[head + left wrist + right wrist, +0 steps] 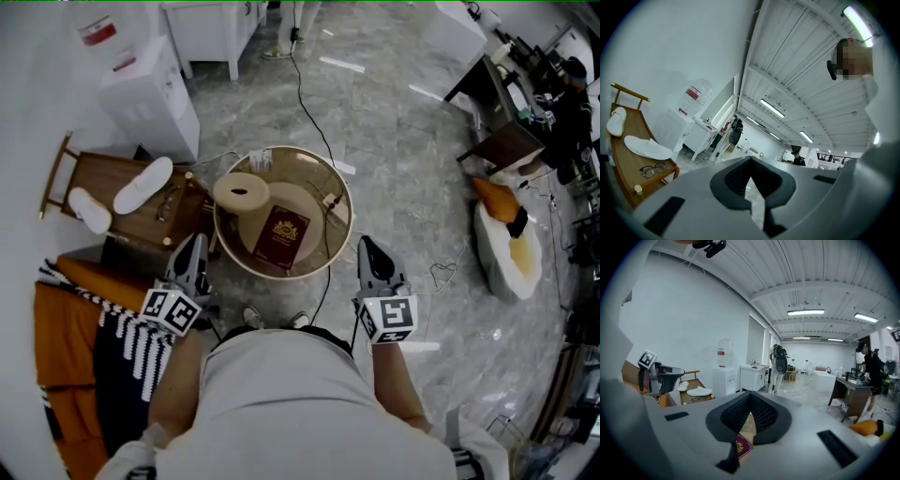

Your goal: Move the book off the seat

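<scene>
While the pale grey marbled floor point(403, 169) is lying open to the right of the seat and beyond it, that side is offering you the freest way out. The round beige seat with a thin raised rim point(352, 213) is standing directly ahead of you. Its rim is walling in whatever is lying inside, so anything leaving is probably having to rise over that edge rather than slide. The low wooden bench carrying white slippers point(131, 202) is crowding the seat's left side and leaving little room there.

A round beige cushion with a hole in its middle point(242, 191) is resting at the seat's back left, near the book. The dark red book with a gold crest on its cover point(281, 237) is lying flat on the seat, cover up, towards the near rim.

You are holding the left gripper point(197, 242) and the right gripper point(367, 246) at either side of that near rim, short of the book. Both are keeping their jaws pressed together on nothing. The right one is aiming slightly down, with the book showing beneath its jaws.
</scene>
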